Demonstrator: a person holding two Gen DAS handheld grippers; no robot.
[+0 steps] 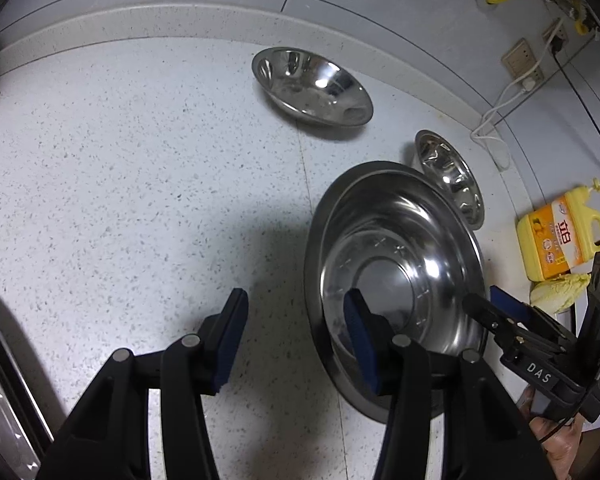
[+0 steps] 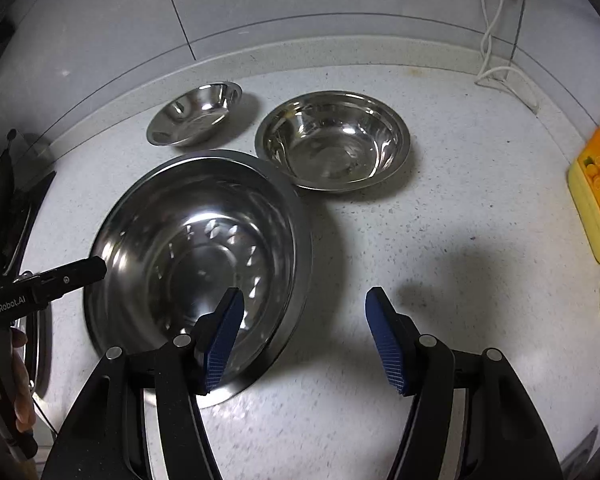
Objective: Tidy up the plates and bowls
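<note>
While both the left gripper (image 1: 296, 344) and right gripper (image 2: 304, 340) hang released, the large bowl's (image 2: 196, 256) thin, slick rim risks slipping from a shallow pinch.

silver steel bowls (image 2: 198, 264), speckled white counter (image 2: 440, 220), yellow-orange bottle (image 1: 556, 236)

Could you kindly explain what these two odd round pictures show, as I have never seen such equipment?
A person holds a pair of black tongs with blue pads in each hand. Each picture comes from a fisheye camera on one pair, looking along its fingers: left tongs, right tongs. Both are open and hold nothing. On the speckled white countertop stand a large stainless steel basin, a medium steel bowl and a small shallow steel dish. A yellow detergent bottle stands at the right.
</note>
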